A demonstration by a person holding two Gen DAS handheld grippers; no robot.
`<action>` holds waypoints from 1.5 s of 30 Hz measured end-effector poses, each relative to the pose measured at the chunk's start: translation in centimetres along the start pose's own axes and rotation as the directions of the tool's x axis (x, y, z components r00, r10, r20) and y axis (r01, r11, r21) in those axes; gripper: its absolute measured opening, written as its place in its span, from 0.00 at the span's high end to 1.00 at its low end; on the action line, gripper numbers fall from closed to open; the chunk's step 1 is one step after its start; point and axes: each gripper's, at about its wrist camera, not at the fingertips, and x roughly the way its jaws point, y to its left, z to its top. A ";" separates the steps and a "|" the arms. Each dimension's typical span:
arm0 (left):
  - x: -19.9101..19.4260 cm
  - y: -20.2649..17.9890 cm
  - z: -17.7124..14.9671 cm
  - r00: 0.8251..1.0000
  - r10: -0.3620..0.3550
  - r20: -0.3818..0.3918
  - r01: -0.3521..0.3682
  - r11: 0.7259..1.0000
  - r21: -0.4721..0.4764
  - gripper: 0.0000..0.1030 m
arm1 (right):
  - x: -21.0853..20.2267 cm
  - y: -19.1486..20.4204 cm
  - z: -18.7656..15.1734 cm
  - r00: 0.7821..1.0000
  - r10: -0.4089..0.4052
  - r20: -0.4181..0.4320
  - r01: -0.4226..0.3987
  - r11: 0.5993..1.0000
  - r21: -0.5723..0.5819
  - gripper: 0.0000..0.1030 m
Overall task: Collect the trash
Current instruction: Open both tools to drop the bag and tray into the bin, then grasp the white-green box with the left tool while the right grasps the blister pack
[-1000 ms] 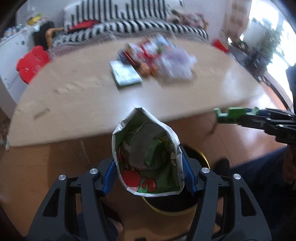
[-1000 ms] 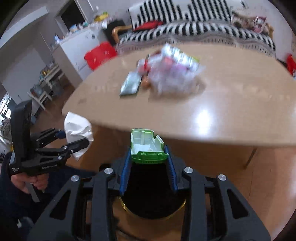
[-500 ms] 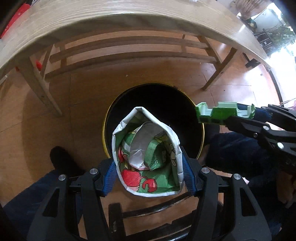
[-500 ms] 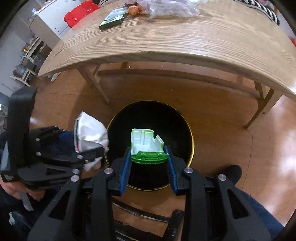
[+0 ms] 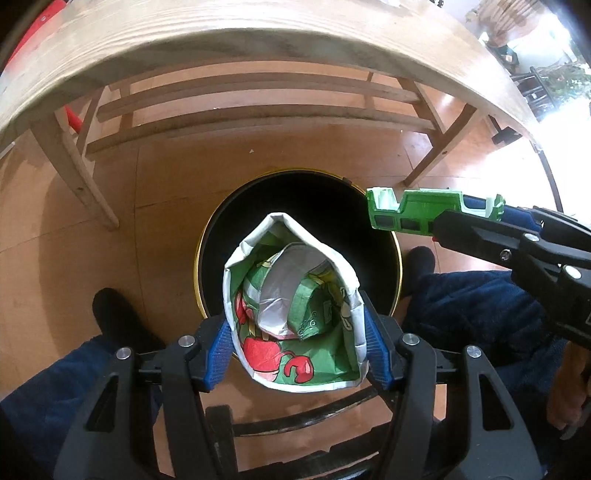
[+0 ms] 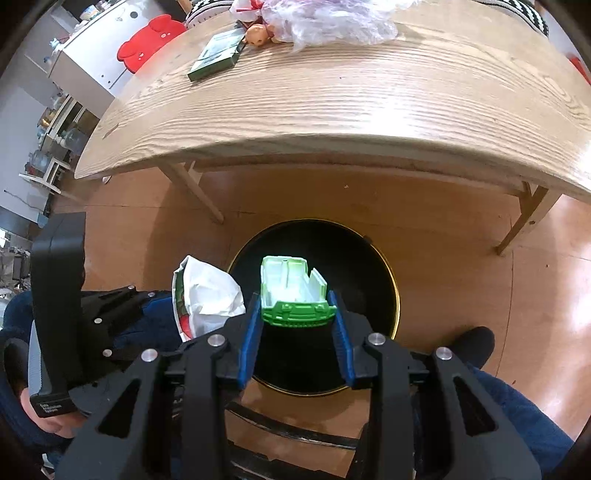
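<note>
Both grippers pointing steeply down, each clamping something

The left gripper is squeezing a crumpled wrapper between its blue pads; the right gripper is gripping a green plastic piece, just beside.

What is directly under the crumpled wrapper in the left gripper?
The open black bin on the floor lies below the wrapper. Its inside is dark, so contents cannot be seen.

You can't see into the black bin: its inside is plain dark. Your left gripper's wrapper covers its near rim. The clear bag is cut off at the top edge.
</note>
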 end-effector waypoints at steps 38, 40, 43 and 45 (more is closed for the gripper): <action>-0.3 0.3 0.3 0.999 0.042 0.020 -0.042 0.999 -0.024 0.11 | -0.7 0.1 0.4 0.999 -0.002 0.036 0.001 1.000 0.017 0.21; -0.6 0.2 0.2 0.999 0.041 0.030 -0.041 0.999 -0.018 0.10 | -1.1 0.5 0.4 0.999 -0.003 0.053 0.003 1.000 0.003 0.21; -1.5 -0.3 0.1 0.998 0.032 0.054 -0.032 0.999 -0.003 0.11 | -2.4 1.2 0.4 0.994 -0.001 0.109 0.004 1.000 -0.024 0.21; -2.6 -0.5 0.1 0.996 0.024 0.085 -0.025 1.000 0.010 0.11 | -4.1 1.5 0.7 0.984 -0.003 0.180 0.011 0.999 -0.040 0.21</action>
